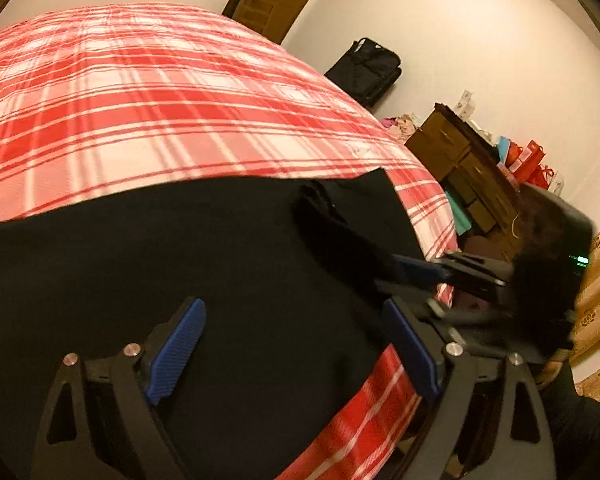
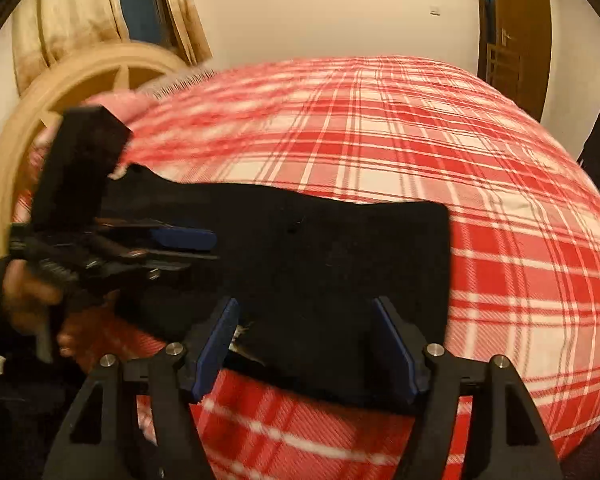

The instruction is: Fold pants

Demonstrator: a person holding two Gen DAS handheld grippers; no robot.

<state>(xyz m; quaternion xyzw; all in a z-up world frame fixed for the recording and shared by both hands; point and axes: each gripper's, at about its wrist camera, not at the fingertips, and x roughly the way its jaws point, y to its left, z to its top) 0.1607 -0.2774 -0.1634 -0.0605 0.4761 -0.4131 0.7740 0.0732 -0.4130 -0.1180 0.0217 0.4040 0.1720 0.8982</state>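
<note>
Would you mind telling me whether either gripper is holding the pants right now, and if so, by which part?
Nothing is held. The left gripper and right gripper both stand open over the black pants, which lie on the plaid bedspread.

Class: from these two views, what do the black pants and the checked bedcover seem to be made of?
Black pants: probably soft knit or fleece; matte, no sheen, lying limp and flat. Checked bedcover: looks like brushed cotton or flannel; red and white plaid with a slightly fuzzy, dull surface. Neither weave is sharp enough to confirm.

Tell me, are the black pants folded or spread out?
Folded: the black pants lie as a compact, straight-edged block on the plaid bedspread.
</note>
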